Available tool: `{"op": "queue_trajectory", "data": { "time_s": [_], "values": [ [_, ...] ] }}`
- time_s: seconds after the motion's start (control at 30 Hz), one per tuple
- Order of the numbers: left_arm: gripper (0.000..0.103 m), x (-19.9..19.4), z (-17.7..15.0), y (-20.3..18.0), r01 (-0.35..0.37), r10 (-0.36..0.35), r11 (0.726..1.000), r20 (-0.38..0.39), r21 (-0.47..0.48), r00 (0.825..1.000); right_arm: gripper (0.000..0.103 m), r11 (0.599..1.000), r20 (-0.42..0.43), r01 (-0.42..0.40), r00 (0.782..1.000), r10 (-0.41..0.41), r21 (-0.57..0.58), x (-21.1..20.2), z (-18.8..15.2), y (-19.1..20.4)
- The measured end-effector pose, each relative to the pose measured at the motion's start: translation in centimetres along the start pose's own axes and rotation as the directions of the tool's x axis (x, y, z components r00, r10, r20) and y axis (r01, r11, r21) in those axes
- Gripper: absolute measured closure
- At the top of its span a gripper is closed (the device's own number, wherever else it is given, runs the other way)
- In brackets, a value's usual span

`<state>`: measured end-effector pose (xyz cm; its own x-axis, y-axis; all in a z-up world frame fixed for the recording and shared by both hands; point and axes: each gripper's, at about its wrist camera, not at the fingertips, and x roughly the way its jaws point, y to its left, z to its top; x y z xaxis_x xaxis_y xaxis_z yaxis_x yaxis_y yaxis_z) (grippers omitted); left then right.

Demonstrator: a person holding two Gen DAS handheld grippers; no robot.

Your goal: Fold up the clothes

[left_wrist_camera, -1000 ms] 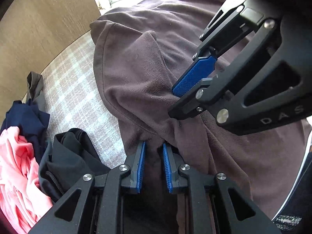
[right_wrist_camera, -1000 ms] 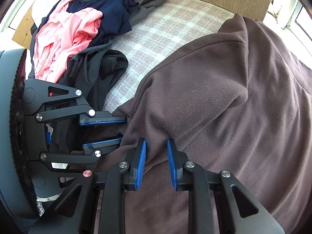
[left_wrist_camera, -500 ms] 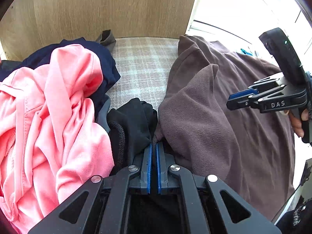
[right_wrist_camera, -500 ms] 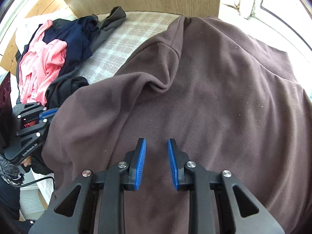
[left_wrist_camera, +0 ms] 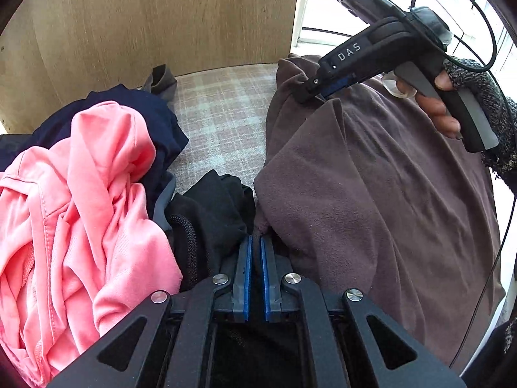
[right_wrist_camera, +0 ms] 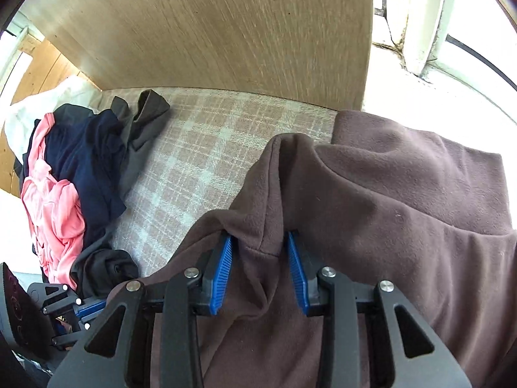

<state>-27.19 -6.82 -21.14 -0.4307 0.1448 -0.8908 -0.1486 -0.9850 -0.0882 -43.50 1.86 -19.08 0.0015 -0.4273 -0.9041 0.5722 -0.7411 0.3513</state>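
A brown fleece garment [left_wrist_camera: 371,194] lies spread on the plaid surface [left_wrist_camera: 223,119], at the right of the left wrist view. My left gripper [left_wrist_camera: 255,241] is shut on the fleece's near edge, beside a black garment [left_wrist_camera: 210,213]. In the right wrist view my right gripper [right_wrist_camera: 260,245] stands over a raised fold of the fleece [right_wrist_camera: 387,213] near its far edge. Its jaws are opening, and the fold sits loosely between the blue pads [right_wrist_camera: 223,258]. The left wrist view shows the right gripper [left_wrist_camera: 305,92] in a person's hand [left_wrist_camera: 436,110]. The left gripper [right_wrist_camera: 80,310] appears low at the left of the right wrist view.
A heap of clothes lies to the left: a pink garment [left_wrist_camera: 80,210], a navy one [right_wrist_camera: 87,158] and a grey one [right_wrist_camera: 142,123]. A wooden panel [right_wrist_camera: 226,32] closes off the back. A bright window [right_wrist_camera: 452,38] is at the far right.
The left jaws closed on the fleece's edge and that view swung toward the clothes heap. The right gripper moved forward to the fleece's far fold and its jaws widened.
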Motion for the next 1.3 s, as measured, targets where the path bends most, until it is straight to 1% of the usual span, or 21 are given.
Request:
{"op": "queue_trajectory", "data": {
  "time_s": [0.03, 0.07, 0.1, 0.17, 0.23, 0.3, 0.37, 0.43, 0.5, 0.6, 0.67, 0.73, 0.87, 1.0, 1.03, 1.07, 1.1, 1.13, 1.2, 1.27, 1.3],
  "values": [
    [0.097, 0.0, 0.0, 0.0, 0.0, 0.0, 1.0, 0.003, -0.002, 1.0, 0.089, 0.999, 0.014, -0.036, 0.999, 0.036, -0.002, -0.3, 0.1, 0.2],
    [0.097, 0.0, -0.2, 0.1, 0.0, 0.0, 1.0, 0.007, -0.007, 1.0, 0.094, 0.997, 0.028, -0.072, 0.997, 0.072, -0.005, -0.7, 0.2, 0.4],
    [0.097, 0.0, -0.3, 0.2, 0.001, 0.0, 1.0, 0.011, -0.013, 1.0, 0.094, 0.995, 0.046, -0.104, 0.993, 0.105, -0.007, -1.0, 0.3, 0.6],
    [0.096, 0.0, -0.6, 0.4, 0.004, -0.003, 1.0, 0.016, -0.02, 1.0, 0.094, 0.992, 0.147, -0.126, 0.981, 0.126, -0.01, -2.3, 0.8, 0.8],
    [0.096, -0.2, -0.8, 0.4, 0.006, -0.006, 1.0, 0.023, -0.02, 1.0, 0.094, 0.994, 0.224, -0.111, 0.968, 0.113, -0.022, -2.4, 1.2, 1.3],
    [0.096, -0.5, -0.8, 0.4, 0.001, 0.0, 1.0, 0.018, -0.013, 1.0, 0.094, 0.993, 0.204, 0.04, 0.979, -0.017, -0.11, -0.5, 1.0, 2.9],
    [0.096, -0.7, -0.8, 0.2, -0.014, 0.014, 1.0, 0.008, -0.002, 1.0, 0.09, 0.967, 0.185, 0.167, 0.974, -0.132, -0.19, 0.8, 0.4, 4.2],
    [0.096, -1.6, -1.0, 0.3, -0.025, 0.025, 1.0, 0.004, 0.008, 1.0, 0.089, 0.953, 0.176, 0.21, 0.969, -0.173, -0.22, 0.9, 0.0, 4.7],
    [0.096, -3.2, -1.4, 0.6, -0.034, 0.034, 0.999, 0.009, -0.002, 0.999, 0.088, 0.962, 0.181, 0.185, 0.972, -0.15, -0.2, -0.5, -0.1, 4.5],
    [0.097, -6.6, -2.6, 1.0, -0.034, 0.035, 0.999, 0.036, -0.013, 0.999, 0.081, 0.972, 0.201, 0.158, 0.972, -0.122, -0.175, -3.3, -0.8, 3.9],
    [0.098, -8.6, -3.9, 0.4, 0.003, -0.002, 1.0, 0.053, -0.004, 0.999, 0.08, 0.978, 0.206, 0.132, 0.974, -0.097, -0.163, -4.9, -2.1, 3.5],
    [0.098, -9.5, -4.8, -0.6, 0.039, -0.039, 0.999, 0.052, 0.008, 0.998, 0.08, 0.986, 0.167, 0.061, 0.985, -0.035, -0.155, -6.1, -4.3, 2.8],
    [0.096, -8.3, -4.5, -2.8, 0.075, -0.077, 0.996, 0.037, 0.038, 0.996, 0.08, 0.983, 0.077, 0.009, 0.997, 0.005, -0.183, -3.7, -8.6, 3.8],
    [0.094, -5.9, -1.9, -4.7, 0.183, -0.185, 0.982, 0.058, 0.044, 0.981, 0.08, 0.977, 0.038, -0.036, 0.998, 0.045, -0.21, -0.5, -10.2, 5.5],
    [0.094, -4.7, -1.4, -4.9, 0.16, -0.162, 0.986, 0.036, 0.048, 0.986, 0.08, 0.972, 0.027, -0.028, 0.999, 0.035, -0.231, 0.2, -10.2, 5.9],
    [0.094, -3.2, -1.1, -4.8, 0.091, -0.091, 0.995, -0.006, 0.05, 0.996, 0.083, 0.964, 0.012, 0.021, 1.0, -0.019, -0.264, 0.8, -10.4, 6.1],
    [0.094, -1.7, -0.9, -4.5, 0.013, -0.01, 0.998, -0.055, 0.056, 0.998, 0.085, 0.957, 0.006, 0.053, 0.999, -0.054, -0.284, 0.7, -10.5, 6.1],
    [0.098, -1.1, -1.2, -4.0, -0.035, 0.039, 0.998, -0.082, 0.054, 0.996, 0.085, 0.95, 0.002, 0.086, 0.996, -0.089, -0.301, 0.5, -10.7, 6.2],
    [0.101, -1.9, -1.8, -3.1, -0.044, 0.046, 0.999, -0.077, 0.025, 0.996, 0.085, 0.945, 0.019, 0.156, 0.987, -0.157, -0.288, -1.0, -10.9, 5.8],
    [0.101, -4.7, -2.7, -2.9, -0.033, 0.033, 0.999, -0.028, 0.009, 0.999, 0.083, 0.951, 0.064, 0.121, 0.992, -0.108, -0.284, -3.2, -11.9, 5.5],
    [0.099, -6.4, -3.6, -3.3, -0.019, 0.019, 1.0, -0.009, 0.016, 1.0, 0.083, 0.956, 0.052, 0.093, 0.995, -0.082, -0.279, -3.8, -12.7, 5.6]
  ]
}}
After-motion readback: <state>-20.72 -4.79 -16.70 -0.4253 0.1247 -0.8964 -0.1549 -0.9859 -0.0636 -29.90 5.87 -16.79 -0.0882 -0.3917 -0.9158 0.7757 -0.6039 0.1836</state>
